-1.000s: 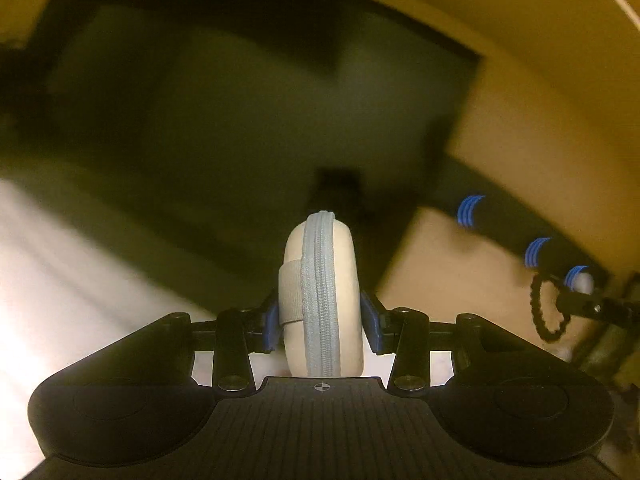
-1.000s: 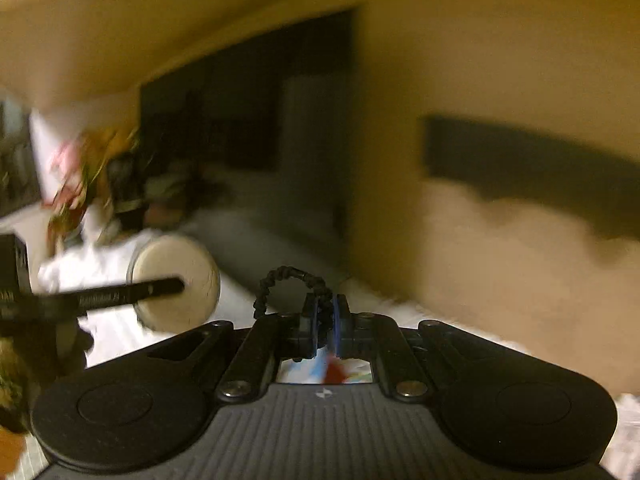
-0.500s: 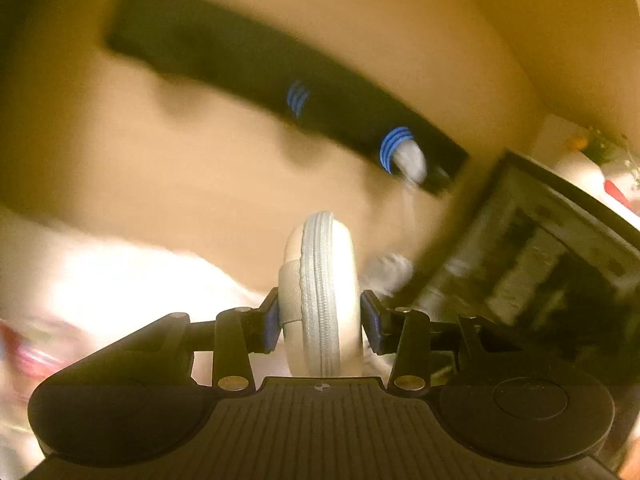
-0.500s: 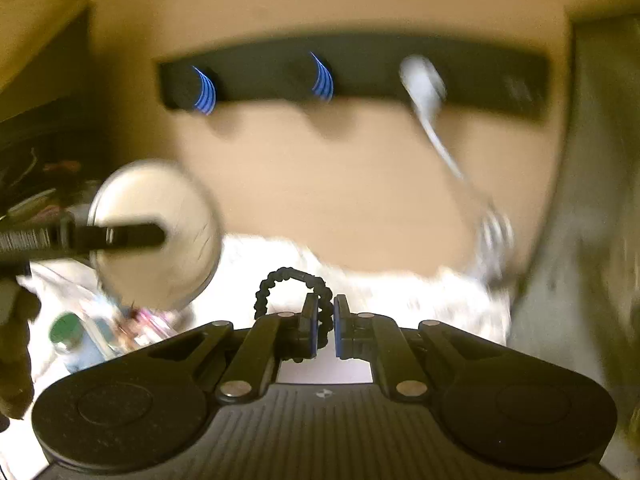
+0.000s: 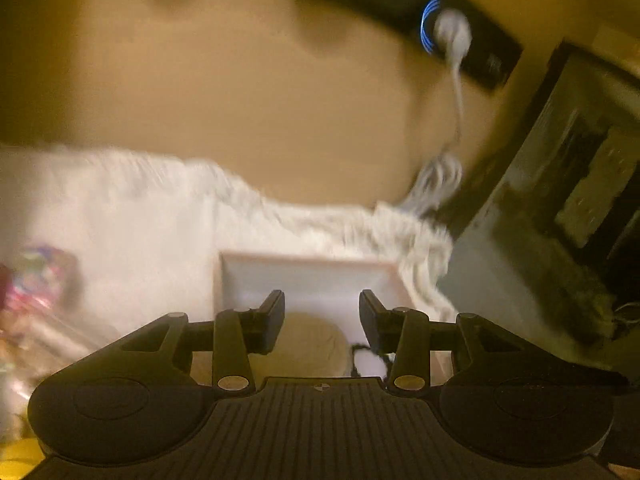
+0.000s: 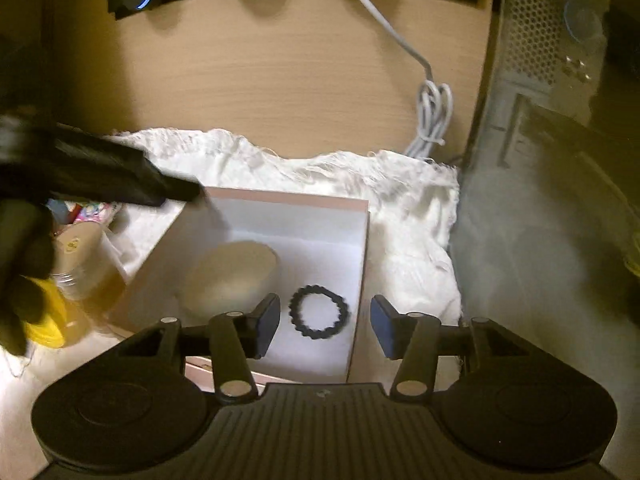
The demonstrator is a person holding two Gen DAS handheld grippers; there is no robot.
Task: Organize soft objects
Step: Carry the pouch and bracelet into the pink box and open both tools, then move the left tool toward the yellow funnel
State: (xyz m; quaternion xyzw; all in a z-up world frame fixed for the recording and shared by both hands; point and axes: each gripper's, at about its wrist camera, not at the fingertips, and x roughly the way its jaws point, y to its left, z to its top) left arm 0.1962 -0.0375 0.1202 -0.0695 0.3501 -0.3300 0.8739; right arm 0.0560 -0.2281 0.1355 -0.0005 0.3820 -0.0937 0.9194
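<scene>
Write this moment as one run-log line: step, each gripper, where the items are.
step: items dropped | left gripper: open, empty | right gripper: just opened, empty | pouch: in box | hair tie: in box, right of pouch

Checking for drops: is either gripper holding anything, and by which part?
Nothing is held. The right gripper has just opened; the hair tie and round pouch lie in the box. The left gripper is open.
</scene>
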